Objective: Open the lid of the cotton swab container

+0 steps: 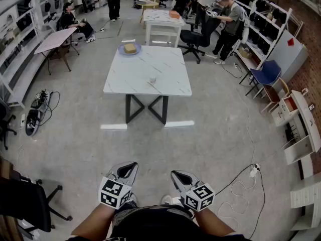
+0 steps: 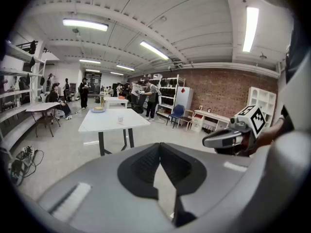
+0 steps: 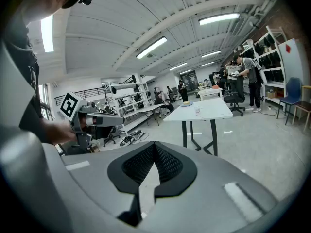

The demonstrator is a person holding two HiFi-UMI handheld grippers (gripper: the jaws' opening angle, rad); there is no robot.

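Hanging out near the body, well apart from everything: left gripper [image 1: 132, 164] has its jaws pressed together on nothing, right gripper [image 1: 174, 173] same deal. Far ahead on the white marble tabletop [image 1: 165, 64], a blue plate [image 1: 122, 49] sits at the far-left corner and the little cotton swab container [image 1: 153, 79] stands near the middle.

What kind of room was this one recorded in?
Probably a shared workshop or lab hall: a marble-topped table standing alone on a concrete floor, open shelving along a brick wall, and people working in the background.
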